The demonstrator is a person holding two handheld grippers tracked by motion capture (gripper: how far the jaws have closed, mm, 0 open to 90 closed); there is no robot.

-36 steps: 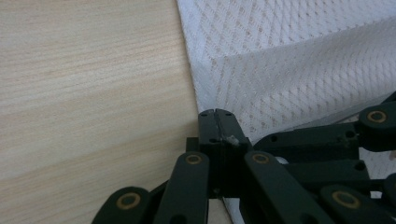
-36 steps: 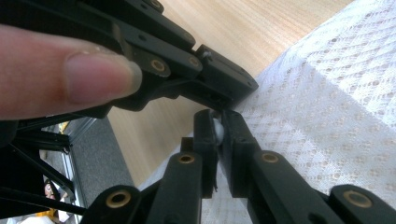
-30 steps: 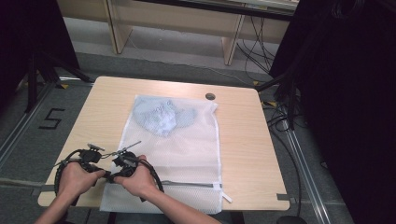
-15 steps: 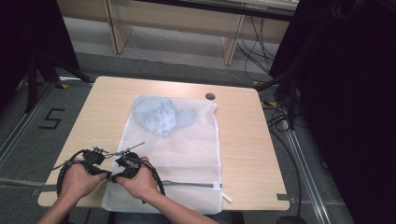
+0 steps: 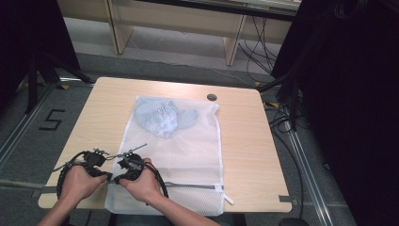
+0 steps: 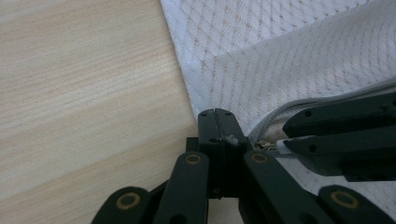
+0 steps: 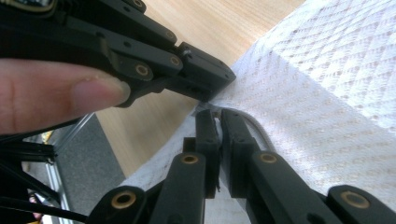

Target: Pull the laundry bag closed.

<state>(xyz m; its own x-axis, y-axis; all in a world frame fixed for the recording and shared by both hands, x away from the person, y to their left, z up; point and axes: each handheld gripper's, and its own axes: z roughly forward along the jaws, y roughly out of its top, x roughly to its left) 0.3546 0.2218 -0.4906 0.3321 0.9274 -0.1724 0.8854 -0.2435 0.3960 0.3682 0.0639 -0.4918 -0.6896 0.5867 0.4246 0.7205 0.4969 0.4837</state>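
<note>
A white mesh laundry bag point(image 5: 188, 150) lies flat on the wooden table point(image 5: 244, 141), with a light blue garment point(image 5: 162, 117) inside its far end. A grey zipper point(image 5: 193, 186) runs along the near end. Both grippers meet at the zipper's left end. My left gripper point(image 5: 107, 175) point(image 6: 217, 114) has its jaws pressed together on the bag's corner edge point(image 6: 205, 88). My right gripper point(image 5: 118, 179) point(image 7: 219, 116) comes in from the right, shut on the small zipper pull point(image 6: 279, 145) beside the grey zipper point(image 6: 327, 95). The left gripper's tip point(image 7: 210, 79) touches the mesh just ahead of the right jaws.
A round dark grommet point(image 5: 211, 97) sits in the table near the far edge. A white tab point(image 5: 228, 198) hangs at the zipper's right end. Bare wood lies left and right of the bag. Cables and dark stands surround the table.
The right hand has edged slightly toward the table's front edge. Left hand, bag and garment lie as before.
</note>
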